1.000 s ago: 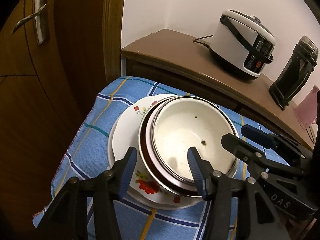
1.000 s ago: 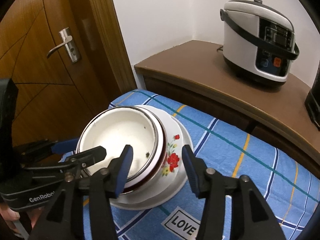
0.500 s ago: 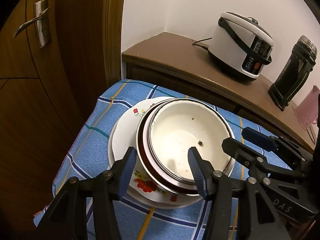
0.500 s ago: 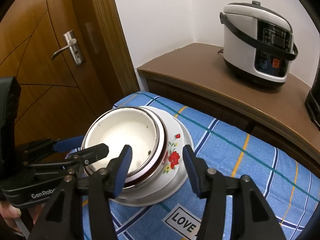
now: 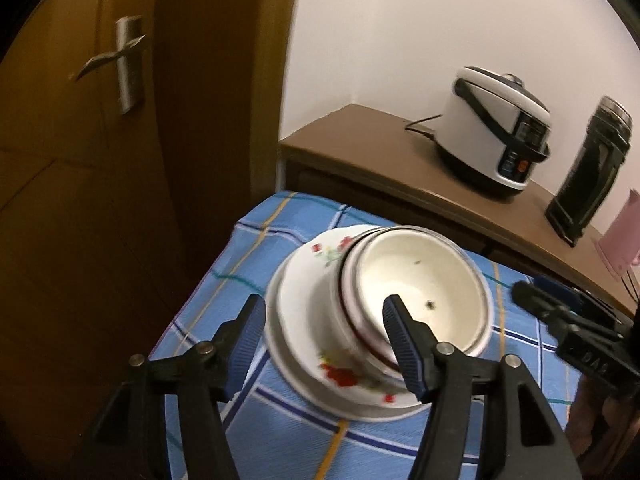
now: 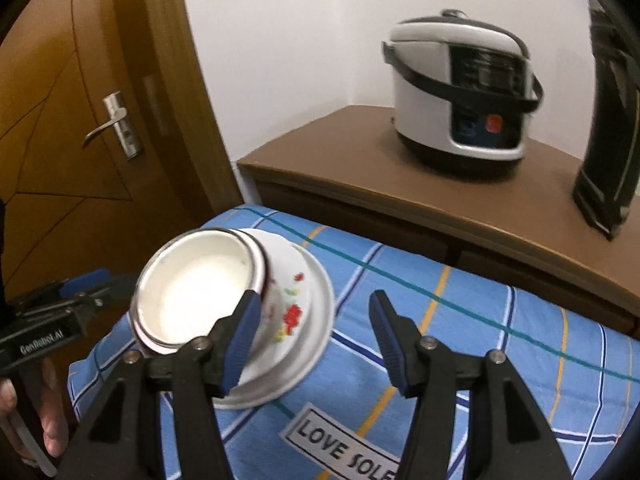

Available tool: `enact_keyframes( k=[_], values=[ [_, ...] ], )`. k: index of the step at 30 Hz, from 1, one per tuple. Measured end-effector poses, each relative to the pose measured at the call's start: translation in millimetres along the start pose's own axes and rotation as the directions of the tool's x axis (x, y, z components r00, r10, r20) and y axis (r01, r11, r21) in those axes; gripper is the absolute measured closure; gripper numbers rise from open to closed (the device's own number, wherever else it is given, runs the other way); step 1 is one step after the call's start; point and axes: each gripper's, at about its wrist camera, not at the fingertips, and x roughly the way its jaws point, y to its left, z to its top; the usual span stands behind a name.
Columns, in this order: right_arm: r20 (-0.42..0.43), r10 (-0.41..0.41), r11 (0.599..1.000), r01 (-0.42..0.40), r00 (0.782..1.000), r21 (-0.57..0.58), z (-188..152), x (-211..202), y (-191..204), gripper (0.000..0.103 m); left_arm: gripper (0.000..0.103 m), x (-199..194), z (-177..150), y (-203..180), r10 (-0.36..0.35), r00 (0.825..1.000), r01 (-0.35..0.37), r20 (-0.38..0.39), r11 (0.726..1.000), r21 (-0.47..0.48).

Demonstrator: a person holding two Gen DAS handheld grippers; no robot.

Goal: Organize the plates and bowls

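Note:
A stack stands on the blue checked tablecloth [image 5: 280, 432]: a white plate [image 5: 292, 312] at the bottom, a floral bowl [image 5: 340, 372] on it, and a white enamel bowl [image 5: 420, 280] with a metal rim nested on top. The same stack shows in the right wrist view, with the plate [image 6: 316, 300], floral bowl [image 6: 288, 304] and enamel bowl [image 6: 200, 280]. My left gripper [image 5: 324, 340] is open and empty above the near side of the stack. My right gripper [image 6: 312, 336] is open and empty over the stack's right edge.
A brown wooden sideboard [image 6: 360, 160] behind the table carries a white rice cooker [image 6: 460, 92] and a black thermos [image 6: 608, 120]. A wooden door [image 6: 60, 120] with a metal handle [image 6: 112, 128] stands at the left. The cloth [image 6: 480, 340] lies to the right of the stack.
Both grippers have pulled back and risen away from the stack, which now looks smaller and lower in both views. Both stay open. The stack has not moved.

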Motion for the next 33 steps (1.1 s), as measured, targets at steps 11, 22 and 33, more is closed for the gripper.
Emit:
enact_keyframes(
  k=[11, 22, 33],
  values=[
    [0.005, -0.032, 0.999, 0.032, 0.999, -0.013, -12.0, 0.7, -1.8, 0.044, 0.039, -5.4, -11.5, 5.9, -0.003, 1.000, 0.003, 0.018, 1.000, -0.015],
    [0.218, -0.118, 0.992, 0.126, 0.969, -0.022, -11.6, -53.0, -2.1, 0.040, 0.039, -29.3, -4.7, -43.0, -0.059, 0.994, 0.049, 0.097, 0.993, 0.104],
    [0.232, -0.092, 0.995, 0.101, 0.968, -0.027, -13.7, -62.5, -2.9, 0.037, 0.039, -49.7, -2.9, -53.5, -0.047, 0.989, 0.033, 0.143, 0.995, 0.098]
  ],
)
